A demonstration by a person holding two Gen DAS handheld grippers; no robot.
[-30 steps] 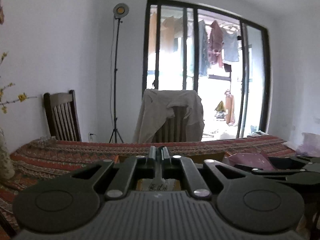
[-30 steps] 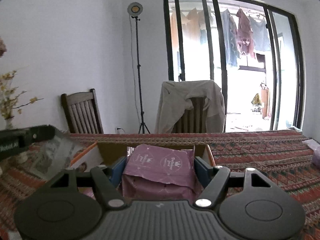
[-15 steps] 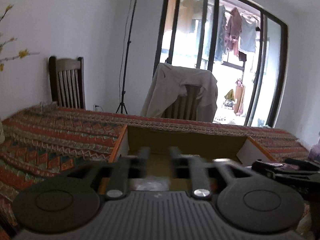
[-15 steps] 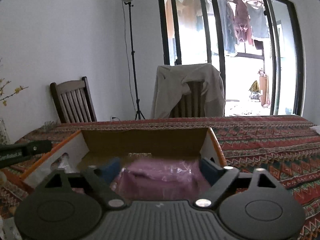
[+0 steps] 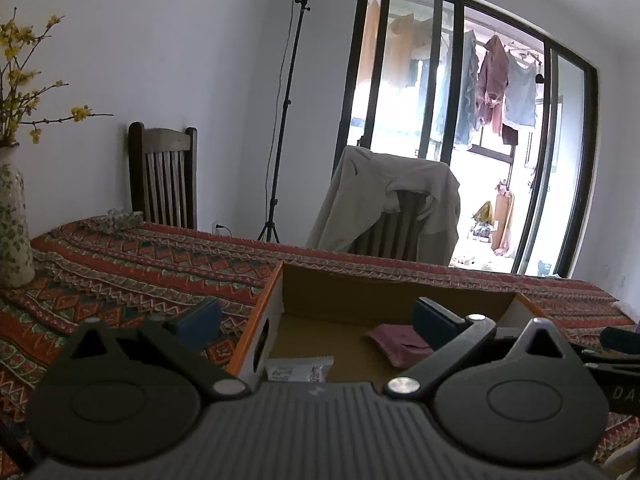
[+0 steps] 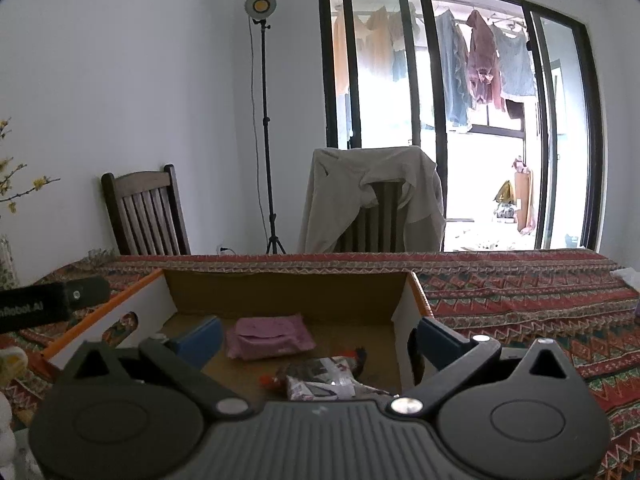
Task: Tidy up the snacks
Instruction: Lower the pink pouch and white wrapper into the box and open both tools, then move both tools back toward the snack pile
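An open cardboard box point(image 5: 260, 312) with an orange rim sits on the patterned tablecloth. A pink packet point(image 6: 268, 338) lies flat on its floor, also seen as the pink packet point(image 5: 396, 340). A white packet point(image 5: 298, 370) lies by the box's left wall, and a dark, red-trimmed packet point(image 6: 320, 380) lies near the front. My left gripper point(image 5: 316, 320) straddles the left wall, its jaws opening, and its pads touch nothing. My right gripper point(image 6: 318, 340) hangs open over the box point(image 6: 288, 292), holding nothing.
A flowered vase point(image 5: 14, 232) with yellow blossoms stands at the table's left. Two wooden chairs point(image 6: 144, 212) stand behind the table, one draped with a beige jacket point(image 6: 372, 196). A lamp stand point(image 6: 264, 120) and glass doors are beyond.
My right gripper let go of the pink packet, which now lies in the box. My left gripper went from shut to wide and dropped its pale packet. Both grippers sank toward the box.
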